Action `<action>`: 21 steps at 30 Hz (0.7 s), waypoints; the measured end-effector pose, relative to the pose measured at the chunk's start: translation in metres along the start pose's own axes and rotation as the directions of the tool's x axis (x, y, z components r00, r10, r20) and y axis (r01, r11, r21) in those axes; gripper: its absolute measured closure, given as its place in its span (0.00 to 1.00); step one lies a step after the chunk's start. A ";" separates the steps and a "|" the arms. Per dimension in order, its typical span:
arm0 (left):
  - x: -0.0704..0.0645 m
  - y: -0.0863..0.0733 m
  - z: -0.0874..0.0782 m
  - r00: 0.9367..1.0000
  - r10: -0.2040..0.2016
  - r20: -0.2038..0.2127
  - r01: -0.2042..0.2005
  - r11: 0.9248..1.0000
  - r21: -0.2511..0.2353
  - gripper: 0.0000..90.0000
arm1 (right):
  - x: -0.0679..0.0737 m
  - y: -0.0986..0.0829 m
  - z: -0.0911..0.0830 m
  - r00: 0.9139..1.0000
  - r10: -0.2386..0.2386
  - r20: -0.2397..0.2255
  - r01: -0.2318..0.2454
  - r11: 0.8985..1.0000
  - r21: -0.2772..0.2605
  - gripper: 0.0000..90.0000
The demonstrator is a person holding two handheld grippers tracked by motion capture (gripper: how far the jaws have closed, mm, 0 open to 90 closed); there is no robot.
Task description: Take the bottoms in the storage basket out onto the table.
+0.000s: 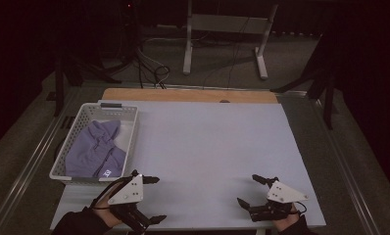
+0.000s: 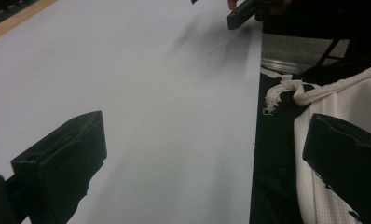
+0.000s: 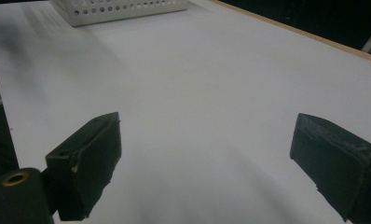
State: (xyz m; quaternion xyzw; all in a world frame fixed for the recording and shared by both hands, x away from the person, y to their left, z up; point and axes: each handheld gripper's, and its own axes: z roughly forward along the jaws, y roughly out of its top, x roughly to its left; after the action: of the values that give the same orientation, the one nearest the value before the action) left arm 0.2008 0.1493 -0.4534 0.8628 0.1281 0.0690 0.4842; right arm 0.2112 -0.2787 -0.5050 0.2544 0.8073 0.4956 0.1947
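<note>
A purple garment (image 1: 96, 149) is seen bunched in a white basket (image 1: 129, 113) at the left side of the tabletop (image 1: 207, 147). Its long axis runs roughly with the basket's length, from the near end toward the far end, tilted slightly right in the high view. A small white label is seen at its near end; what is on it cannot be read. The garment's shape and facing cannot be made out because it is crumpled. The basket's perforated wall (image 3: 123, 10) is cut off at the top of the right gripper view.

The left claw (image 1: 153, 199) is held near the tabletop's near edge, just beside the basket's near right corner, jaws spread wide and empty. In the left gripper view its jaws are seen far apart, one over the tabletop (image 2: 151, 93), the other past the edge, over white fabric (image 2: 342, 102) with a frayed cord (image 2: 286, 91). What that fabric belongs to cannot be told.

The right claw (image 1: 249, 191) is held near the near right part of the tabletop, well apart from the basket, jaws wide and empty. Bare tabletop (image 3: 211, 93) is seen between its jaws. A piece of the right claw (image 2: 242, 14) is cut off at the top of the left gripper view.

A wooden strip (image 1: 188, 95) is seen along the far edge. The floor beyond is dark and hard to make out.
</note>
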 end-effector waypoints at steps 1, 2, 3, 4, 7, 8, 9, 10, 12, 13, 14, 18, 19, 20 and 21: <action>0.001 0.002 -0.001 1.000 0.008 -0.005 -0.008 1.000 0.004 0.00 | 0.000 0.000 0.000 1.000 0.000 0.000 0.000 1.000 0.000 0.10; 0.001 0.003 -0.002 1.000 0.008 -0.002 -0.008 1.000 0.003 0.00 | 0.000 0.000 0.000 1.000 -0.003 0.002 0.003 1.000 0.003 0.10; 0.002 0.006 -0.004 1.000 0.013 -0.008 -0.013 1.000 0.004 0.00 | 0.000 0.000 0.000 1.000 -0.004 0.002 0.004 1.000 0.000 0.10; 0.002 0.006 -0.004 1.000 0.013 -0.008 -0.013 1.000 0.004 0.00 | 0.000 0.000 0.000 1.000 -0.004 0.002 0.004 1.000 0.000 0.10; 0.003 0.013 -0.007 1.000 0.026 -0.006 -0.025 1.000 0.005 0.00 | 0.001 0.000 0.000 1.000 -0.012 0.007 0.012 1.000 0.000 0.10; 0.004 0.014 -0.008 0.999 0.031 -0.009 -0.031 0.999 0.008 0.00 | 0.001 0.000 -0.001 1.000 -0.011 0.008 0.011 1.000 0.000 0.10; 0.006 0.017 -0.009 0.999 0.031 -0.010 -0.031 1.000 0.005 0.00 | 0.000 0.000 -0.001 1.000 -0.012 0.009 0.012 1.000 -0.005 0.10; 0.006 0.017 -0.009 0.999 0.031 -0.010 -0.031 1.000 0.005 0.00 | 0.000 0.000 -0.001 1.000 -0.012 0.009 0.012 1.000 -0.005 0.10; 0.009 0.019 -0.011 0.999 0.030 -0.013 -0.030 1.000 0.004 0.00 | 0.000 0.000 -0.001 1.000 -0.010 0.009 0.010 1.000 -0.004 0.10; 0.010 0.020 -0.012 1.000 0.029 -0.006 -0.029 1.000 0.009 0.00 | 0.000 0.000 -0.001 1.000 -0.011 0.009 0.011 1.000 -0.003 0.10; 0.011 0.020 -0.012 1.000 0.025 -0.004 -0.025 1.000 0.015 0.00 | 0.000 0.000 -0.001 1.000 -0.006 0.005 0.006 1.000 -0.008 0.10; 0.018 0.021 -0.015 1.000 0.024 -0.015 -0.023 0.999 0.043 0.00 | 0.000 0.000 -0.002 1.000 -0.009 0.016 0.009 1.000 -0.009 0.10; 0.019 0.022 -0.016 1.000 0.019 -0.018 -0.018 0.999 0.037 0.00 | 0.000 0.000 -0.002 1.000 -0.008 0.016 0.008 1.000 -0.008 0.10; 0.021 0.023 -0.018 1.000 0.014 -0.023 -0.014 0.999 0.034 0.00 | 0.000 0.000 -0.002 1.000 -0.005 0.014 0.006 1.000 -0.016 0.10; 0.023 0.023 -0.020 1.000 0.011 -0.024 -0.010 0.999 0.035 0.00 | -0.001 0.000 -0.002 1.000 -0.004 0.011 0.004 1.000 -0.020 0.10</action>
State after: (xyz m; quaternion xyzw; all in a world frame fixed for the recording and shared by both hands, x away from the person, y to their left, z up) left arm 0.2219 0.1604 -0.4232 0.8710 0.1304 0.0796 0.4670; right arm 0.2107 -0.2804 -0.5044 0.2537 0.8017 0.5018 0.2026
